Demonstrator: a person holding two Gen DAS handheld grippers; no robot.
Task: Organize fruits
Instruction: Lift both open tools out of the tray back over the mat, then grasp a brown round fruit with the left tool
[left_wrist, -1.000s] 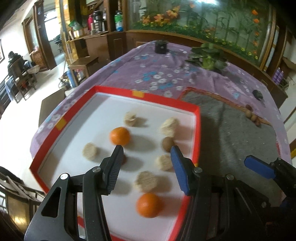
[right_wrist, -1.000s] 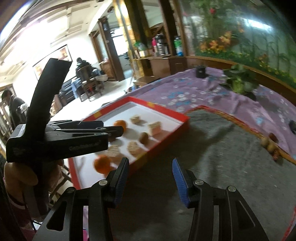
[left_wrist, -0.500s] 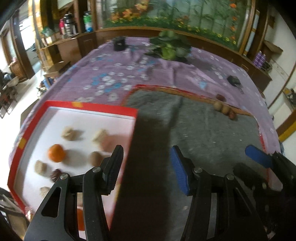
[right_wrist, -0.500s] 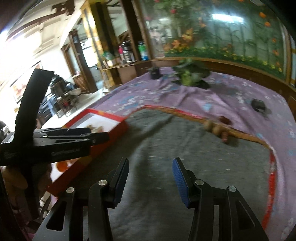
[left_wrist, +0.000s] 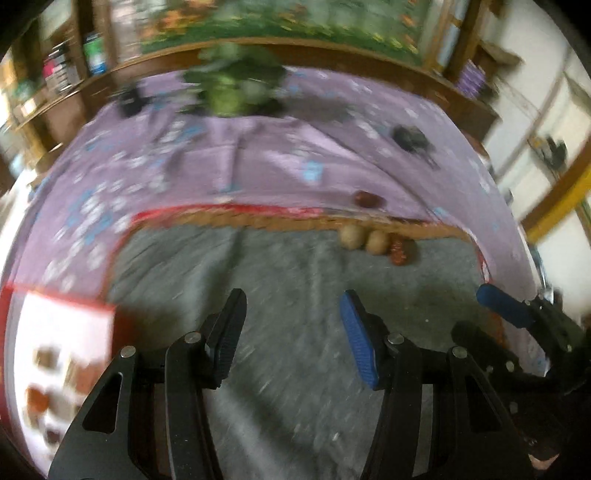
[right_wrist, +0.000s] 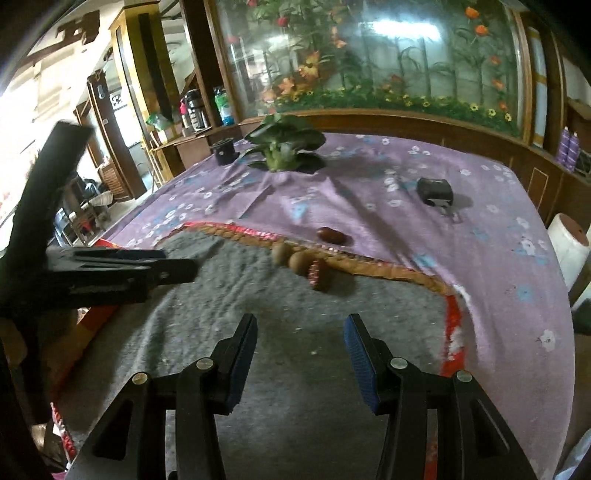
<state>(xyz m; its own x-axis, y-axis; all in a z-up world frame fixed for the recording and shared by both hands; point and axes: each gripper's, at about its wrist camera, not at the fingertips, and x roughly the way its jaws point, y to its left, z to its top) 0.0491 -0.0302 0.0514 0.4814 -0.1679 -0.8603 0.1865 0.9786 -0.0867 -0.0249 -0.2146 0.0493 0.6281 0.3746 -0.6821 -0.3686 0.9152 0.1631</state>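
Overhead, grey mat (right_wrist: 288, 369) on purple floral cloth (right_wrist: 369, 177); aquarium (right_wrist: 388, 55) behind.

Right claw (right_wrist: 300, 349) hangs open and empty over grey mat (right_wrist: 295, 406), fruits (right_wrist: 301, 263) beyond.

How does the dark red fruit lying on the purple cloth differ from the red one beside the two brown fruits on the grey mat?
The smooth dark red fruit lies alone on the purple flowered cloth, past the mat's border; the wrinkled red fruit sits on the grey felt mat, beside the two brown round fruits. The first looks glossy and plain, the second patterned. Both are small, reddish and ungripped.
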